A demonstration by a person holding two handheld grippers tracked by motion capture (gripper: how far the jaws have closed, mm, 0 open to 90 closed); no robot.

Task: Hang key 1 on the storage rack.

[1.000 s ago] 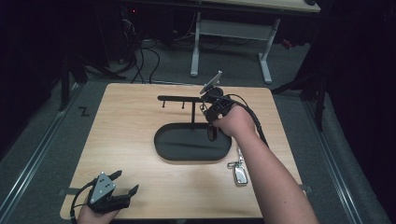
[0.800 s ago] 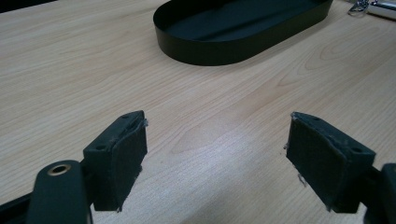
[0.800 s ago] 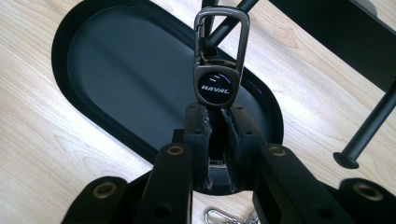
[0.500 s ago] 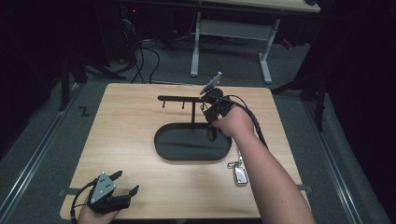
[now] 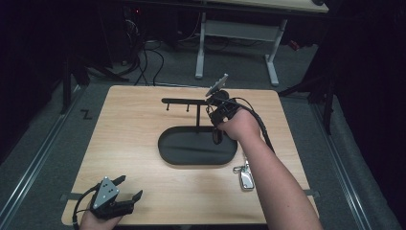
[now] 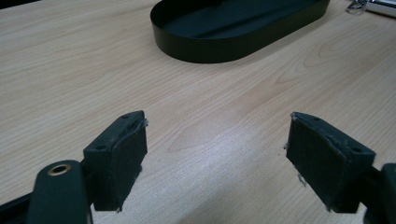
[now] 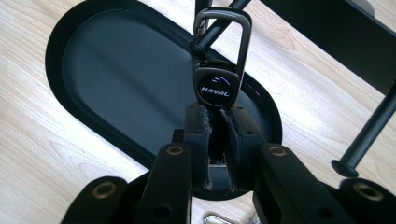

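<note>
My right gripper is shut on a black key fob marked HAVAL. The fob's metal clip loop reaches up around a black peg of the key stand. In the high view this gripper hangs over the right end of the stand's black oval tray, beside the upright post and cross bar. My left gripper rests at the table's front left corner, its jaws wide open over bare wood, with nothing between them.
A silver key fob with a ring lies on the wooden table just right of the tray's front end, under the right forearm. Its edge shows past the tray in the left gripper view. Another peg of the stand hangs to the right.
</note>
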